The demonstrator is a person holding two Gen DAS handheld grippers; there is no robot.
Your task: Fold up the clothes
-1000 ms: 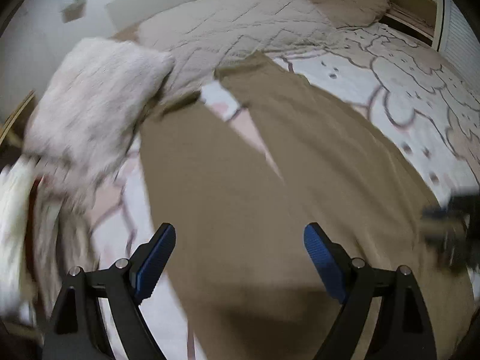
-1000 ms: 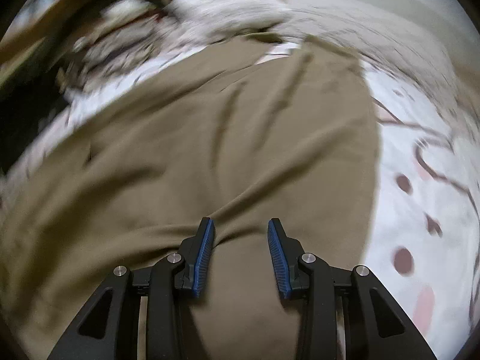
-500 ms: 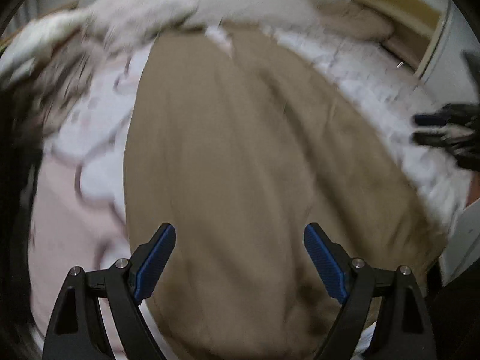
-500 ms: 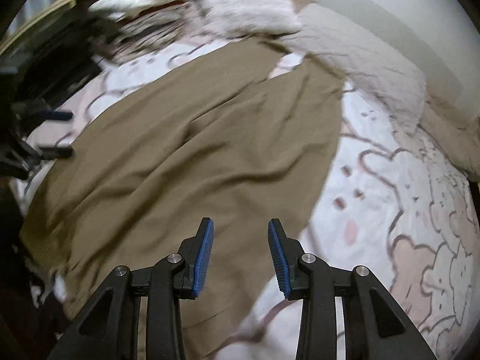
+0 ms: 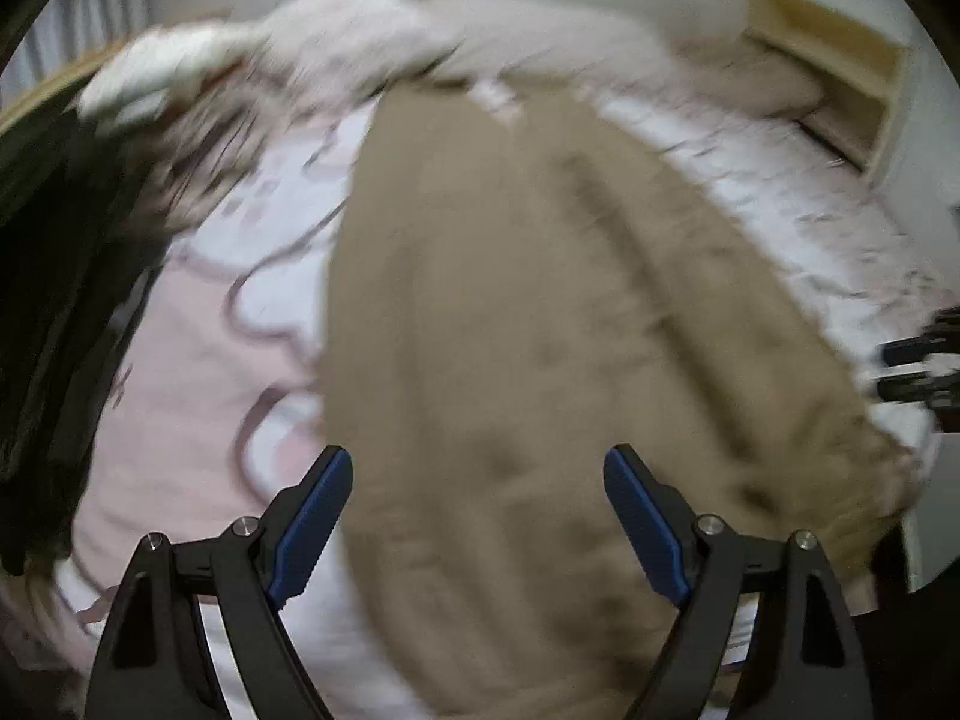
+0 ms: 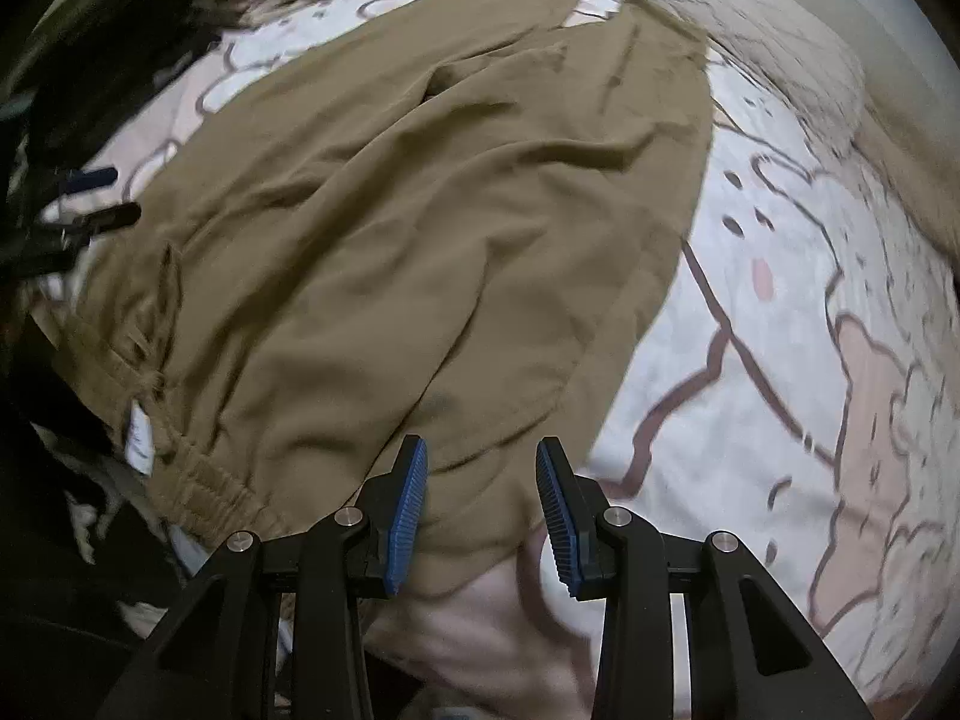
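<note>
A pair of olive-brown trousers (image 5: pixel 540 330) lies spread flat on a bed, legs pointing away; in the right wrist view (image 6: pixel 420 210) the elastic waistband (image 6: pixel 198 468) is at lower left. My left gripper (image 5: pixel 477 516) is wide open and empty above the waist end. My right gripper (image 6: pixel 480 498) is open and empty over the trousers' near right corner. Each gripper shows in the other's view: the right (image 5: pixel 918 363), the left (image 6: pixel 96 198).
The bed has a white and pink cartoon-print sheet (image 6: pixel 810 330). A fluffy white cushion (image 5: pixel 360 36) and a quilted beige blanket (image 5: pixel 570 42) lie at the head. Dark clothing (image 5: pixel 48 300) is piled at the left. A wooden shelf (image 5: pixel 840 84) stands at the back right.
Both grippers have pulled back toward the waist end and bed edge, staying open. The trousers lie as before.
</note>
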